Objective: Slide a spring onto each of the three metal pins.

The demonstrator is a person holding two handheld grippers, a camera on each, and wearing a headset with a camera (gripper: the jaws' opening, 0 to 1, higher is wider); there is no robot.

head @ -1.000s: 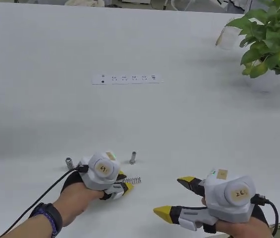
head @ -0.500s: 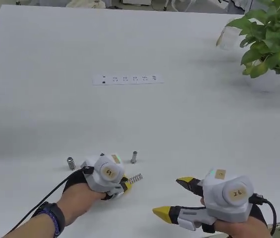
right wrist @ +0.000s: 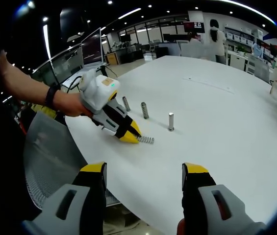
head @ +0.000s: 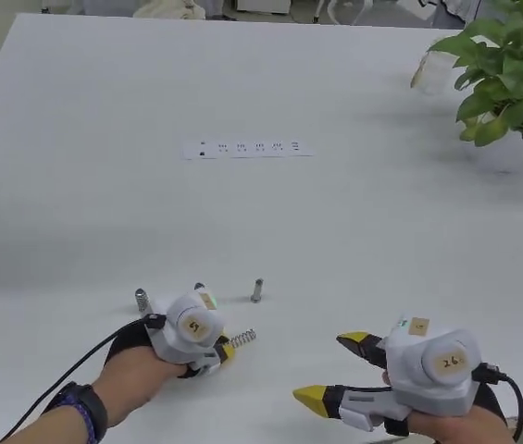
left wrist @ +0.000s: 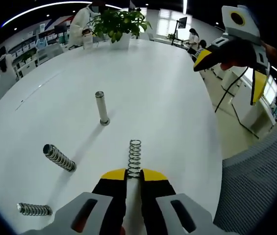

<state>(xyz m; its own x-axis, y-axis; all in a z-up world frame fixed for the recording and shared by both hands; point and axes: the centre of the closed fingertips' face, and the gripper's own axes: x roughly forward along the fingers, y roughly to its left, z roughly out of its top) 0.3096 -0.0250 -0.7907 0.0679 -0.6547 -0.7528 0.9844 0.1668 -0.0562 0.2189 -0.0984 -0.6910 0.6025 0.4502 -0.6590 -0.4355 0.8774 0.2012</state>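
Observation:
My left gripper point(head: 217, 351) point(left wrist: 134, 174) is shut on one end of a small coil spring point(head: 242, 338) point(left wrist: 135, 155), which juts out forward just above the white table point(head: 354, 222). Ahead of it a bare metal pin point(head: 257, 290) point(left wrist: 100, 108) point(right wrist: 170, 121) stands upright. Two more pins point(left wrist: 59, 157) point(left wrist: 34, 209) to its left carry springs; one point(head: 141, 300) is left of the hand. My right gripper point(head: 333, 370) point(right wrist: 143, 171) is open with nothing between its jaws, near the front edge, to the right. It faces the left gripper point(right wrist: 114, 119).
A white power strip point(head: 247, 148) lies mid-table. A potted plant point(head: 511, 65) and a clear cup point(head: 432, 69) stand at the far right. A black cable point(head: 85, 365) trails from my left hand. The table's front edge is close under my right hand.
The spring lay flat by the left gripper's tips; now its end is pinched in the jaws and it points slightly up. The right gripper has hardly moved. The camera shifted a little.

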